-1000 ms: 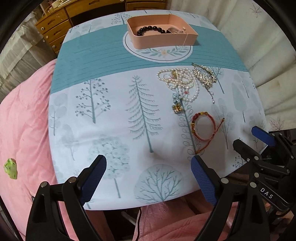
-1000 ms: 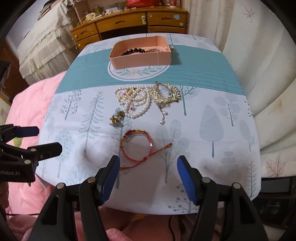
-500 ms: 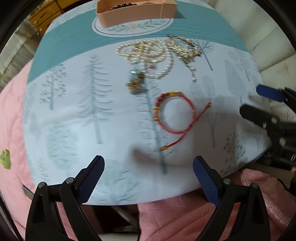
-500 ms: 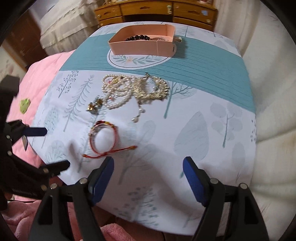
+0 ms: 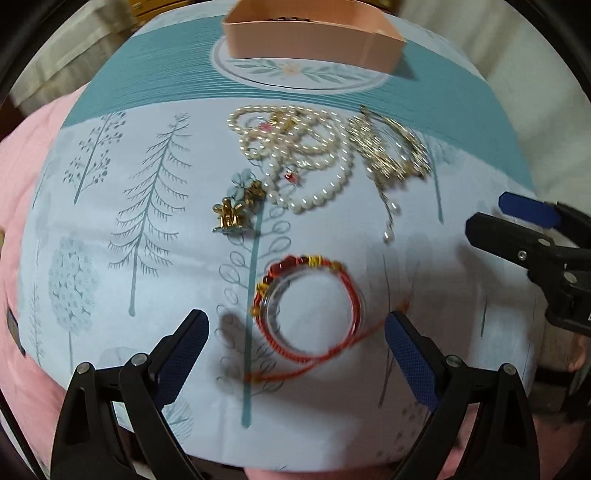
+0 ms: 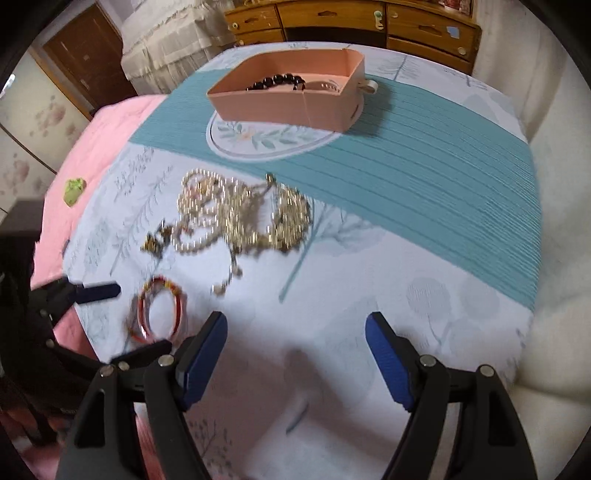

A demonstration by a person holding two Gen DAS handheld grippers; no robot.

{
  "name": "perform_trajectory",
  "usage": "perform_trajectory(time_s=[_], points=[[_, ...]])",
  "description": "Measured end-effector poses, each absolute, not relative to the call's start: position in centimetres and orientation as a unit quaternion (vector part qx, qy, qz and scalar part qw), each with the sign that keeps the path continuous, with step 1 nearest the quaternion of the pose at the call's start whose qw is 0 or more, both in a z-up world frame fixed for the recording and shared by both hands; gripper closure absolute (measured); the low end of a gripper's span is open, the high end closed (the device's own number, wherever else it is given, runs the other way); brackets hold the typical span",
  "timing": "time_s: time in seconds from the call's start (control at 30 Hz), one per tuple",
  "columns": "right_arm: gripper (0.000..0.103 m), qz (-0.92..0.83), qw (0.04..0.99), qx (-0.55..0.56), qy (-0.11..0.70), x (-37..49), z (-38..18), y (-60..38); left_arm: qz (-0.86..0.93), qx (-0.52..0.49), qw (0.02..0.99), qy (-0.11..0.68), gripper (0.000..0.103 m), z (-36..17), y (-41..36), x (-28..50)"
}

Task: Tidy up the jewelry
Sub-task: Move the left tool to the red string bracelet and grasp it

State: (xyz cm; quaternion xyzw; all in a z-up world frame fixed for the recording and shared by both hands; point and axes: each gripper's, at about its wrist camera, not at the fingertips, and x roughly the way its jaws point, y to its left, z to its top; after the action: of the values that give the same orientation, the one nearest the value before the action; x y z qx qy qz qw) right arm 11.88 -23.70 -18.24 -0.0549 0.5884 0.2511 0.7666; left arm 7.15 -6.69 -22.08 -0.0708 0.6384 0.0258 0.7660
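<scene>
A red cord bracelet [image 5: 310, 314] with red and yellow beads lies on the tree-print cloth, between the open fingers of my left gripper [image 5: 295, 350]; it also shows in the right wrist view [image 6: 160, 314]. Beyond it lie a pearl necklace [image 5: 306, 162], a gold chain piece [image 5: 391, 155] and small gold charms [image 5: 236, 206]. A pink box [image 5: 310, 35] at the far end holds a black bead bracelet [image 6: 275, 82]. My right gripper [image 6: 295, 354] is open and empty over bare cloth, right of the red bracelet.
The cloth-covered table [image 6: 424, 206] sits over a pink bedspread [image 6: 107, 133]. A wooden dresser [image 6: 351, 22] stands behind. A white cushion [image 6: 554, 221] lies to the right. A green scrap [image 6: 74, 190] lies on the pink spread.
My left gripper has moved forward and right, so the red bracelet now sits between its fingers. My right gripper has shifted right and turned left. Both stay open.
</scene>
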Motion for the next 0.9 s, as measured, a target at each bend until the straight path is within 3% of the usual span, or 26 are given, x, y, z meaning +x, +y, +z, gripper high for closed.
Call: perform_trajectory(time_s=[0.47,0.63,0.9], points=[[0.022,0.307,0.794,-0.084,0.518,13.5,-20.5,-20.4,0.077,-0.075,0.781,0.615,0.016,-23.7,-9.5,7.3],[0.019,0.305,0.801,-0.108,0.503,13.1,-20.7,-19.6,0.093,-0.081,0.798,0.59,0.041,-23.0,-9.5,5.6],[0.018,0.28,0.818,-0.145,0.482,12.7,-21.2,-18.3,0.109,-0.06,0.791,0.599,0.042,-22.6,-9.5,6.0]])
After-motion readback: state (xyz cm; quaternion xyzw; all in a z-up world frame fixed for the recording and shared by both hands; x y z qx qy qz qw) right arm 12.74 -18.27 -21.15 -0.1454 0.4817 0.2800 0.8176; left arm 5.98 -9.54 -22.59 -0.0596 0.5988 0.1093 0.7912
